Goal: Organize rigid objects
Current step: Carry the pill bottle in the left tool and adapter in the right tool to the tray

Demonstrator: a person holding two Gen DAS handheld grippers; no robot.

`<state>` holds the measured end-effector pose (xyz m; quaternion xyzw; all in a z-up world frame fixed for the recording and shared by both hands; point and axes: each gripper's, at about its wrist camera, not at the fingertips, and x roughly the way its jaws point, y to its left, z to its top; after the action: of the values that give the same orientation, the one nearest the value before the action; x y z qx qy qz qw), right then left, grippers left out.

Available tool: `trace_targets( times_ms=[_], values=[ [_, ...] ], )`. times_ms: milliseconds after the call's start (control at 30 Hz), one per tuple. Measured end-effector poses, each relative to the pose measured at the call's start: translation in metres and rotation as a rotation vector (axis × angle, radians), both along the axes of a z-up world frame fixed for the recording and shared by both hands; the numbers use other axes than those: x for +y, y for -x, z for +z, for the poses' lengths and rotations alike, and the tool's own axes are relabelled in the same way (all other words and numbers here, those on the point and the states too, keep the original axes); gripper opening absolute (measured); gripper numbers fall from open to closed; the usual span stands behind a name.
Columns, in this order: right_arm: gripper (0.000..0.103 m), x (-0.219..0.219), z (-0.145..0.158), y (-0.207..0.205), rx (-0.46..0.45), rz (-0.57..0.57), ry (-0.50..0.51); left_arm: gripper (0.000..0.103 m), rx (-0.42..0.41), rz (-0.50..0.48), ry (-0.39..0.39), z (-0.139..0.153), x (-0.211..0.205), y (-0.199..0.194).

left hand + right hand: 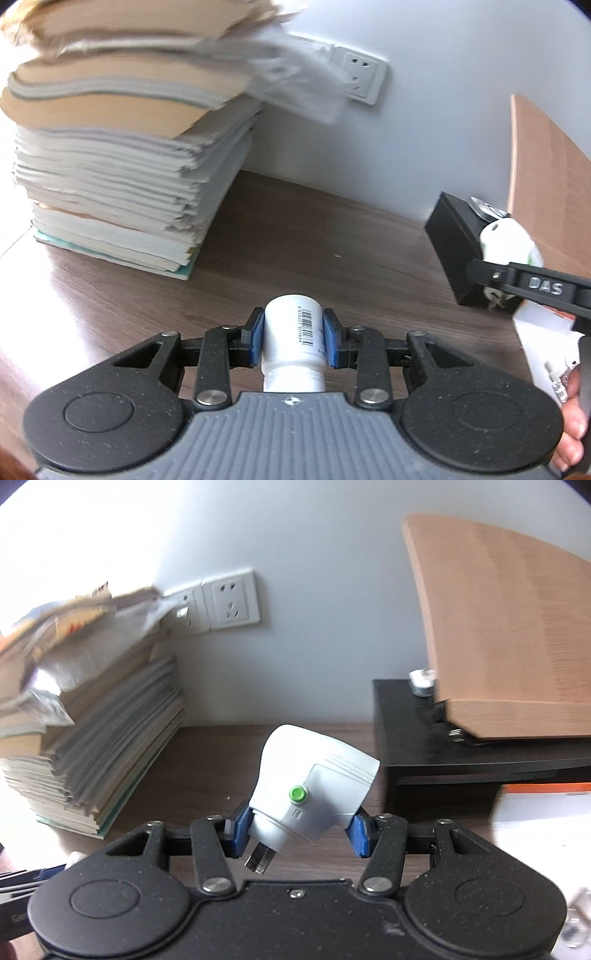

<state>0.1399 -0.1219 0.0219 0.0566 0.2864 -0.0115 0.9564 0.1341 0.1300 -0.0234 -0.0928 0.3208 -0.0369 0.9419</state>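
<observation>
The left gripper (293, 338) is clamped on a white bottle (293, 339) above the counter (314, 236), and the right gripper (300, 829) grips a white plug adapter (314, 790). Carry both level and clear of the paper stack (110, 177) at the counter's back-left corner. No container shows, though blur may hide one

I'm at an office desk: a tall stack of papers (92, 738) on dark wood tabletop (314, 240), wall sockets (231, 602), a black riser (461, 738).
</observation>
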Motion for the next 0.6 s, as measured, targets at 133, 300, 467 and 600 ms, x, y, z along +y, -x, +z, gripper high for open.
trace_targets(
  times_ms=[133,300,467,600],
  values=[
    [0.062,-0.027,0.02,0.033,-0.025,-0.014,-0.004,0.033,0.031,-0.003,0.007,0.012,-0.033,0.007],
    [0.062,-0.07,0.038,0.076,-0.044,-0.053,0.001,0.033,0.037,-0.049,-0.003,0.025,-0.084,0.024],
    [0.062,-0.116,0.052,0.122,-0.063,-0.115,0.005,0.033,0.025,-0.131,-0.015,0.037,-0.139,0.042],
    [0.062,-0.151,0.06,0.158,-0.072,-0.173,0.013,0.033,0.007,-0.207,-0.019,0.045,-0.184,0.058]
  ],
)
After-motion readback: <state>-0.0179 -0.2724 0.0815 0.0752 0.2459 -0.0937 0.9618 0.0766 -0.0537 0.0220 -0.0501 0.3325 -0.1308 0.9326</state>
